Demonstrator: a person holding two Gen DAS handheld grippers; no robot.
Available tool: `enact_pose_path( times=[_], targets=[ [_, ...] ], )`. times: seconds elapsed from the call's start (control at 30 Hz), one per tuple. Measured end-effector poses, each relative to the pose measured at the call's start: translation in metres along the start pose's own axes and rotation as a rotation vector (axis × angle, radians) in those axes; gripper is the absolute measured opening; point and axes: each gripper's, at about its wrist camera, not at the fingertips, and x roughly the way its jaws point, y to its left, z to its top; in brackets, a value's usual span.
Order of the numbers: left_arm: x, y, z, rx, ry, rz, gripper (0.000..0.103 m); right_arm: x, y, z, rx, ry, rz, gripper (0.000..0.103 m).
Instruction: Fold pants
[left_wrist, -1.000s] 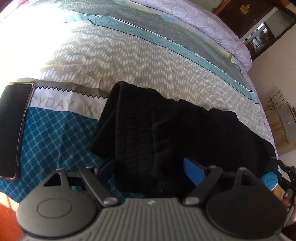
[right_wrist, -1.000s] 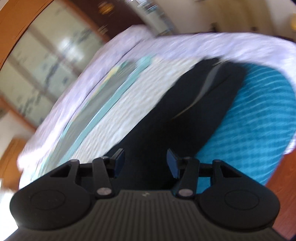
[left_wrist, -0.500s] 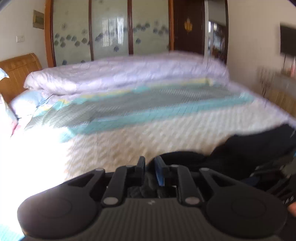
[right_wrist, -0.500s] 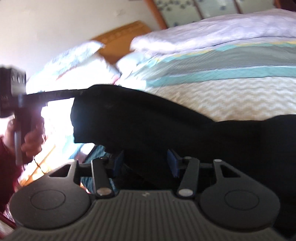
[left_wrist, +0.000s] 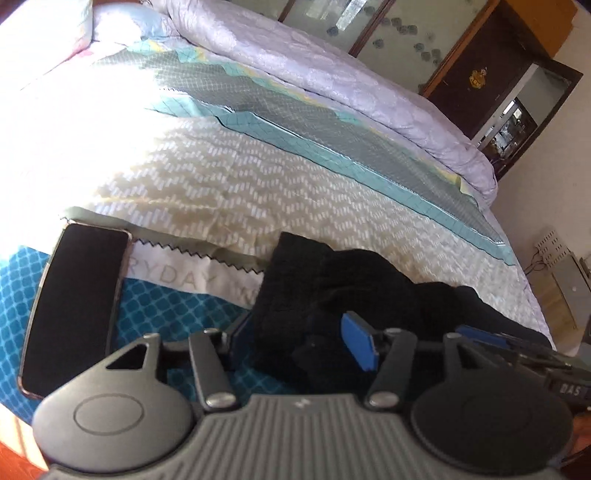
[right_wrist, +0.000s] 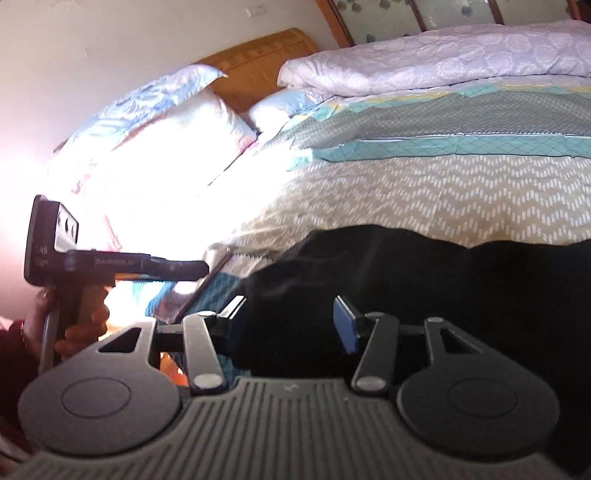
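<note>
Left wrist: left gripper (left_wrist: 301, 341) angled down, fingers just reopened, spread astride pants (left_wrist: 332, 295)

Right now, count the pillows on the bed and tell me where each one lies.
2 pillows show. The large pillow leans against the wooden headboard; the smaller pillow lies beside it, next to the rolled lilac quilt. Glare washes out that corner, so more may be hidden.

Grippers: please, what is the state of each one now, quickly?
Left gripper: open, just been opening; black pants lie between, not pinched.
Right gripper: open, over the pants, not pinched.
</note>
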Motion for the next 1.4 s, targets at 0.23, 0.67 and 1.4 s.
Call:
enact_pose_path(
  times=[0.23,0.67,1.4],
  targets=[
    [0.059,-0.022,-0.031,0.073,0.134,0.148,0.052,0.044,-0.003,-0.044,0.026,0.207,-0.023,0.052],
    [0.007,-0.046,-0.001,0.002,-0.039,0.112,0.052,-0.287,-0.185,-0.106,0.592,-0.579,-0.608,0.053],
    [0.118,-0.145,-0.036,0.168,0.18,0.257,0.051,-0.393,-0.3,-0.156,0.742,-1.014,-0.602,0.003]
  ],
)
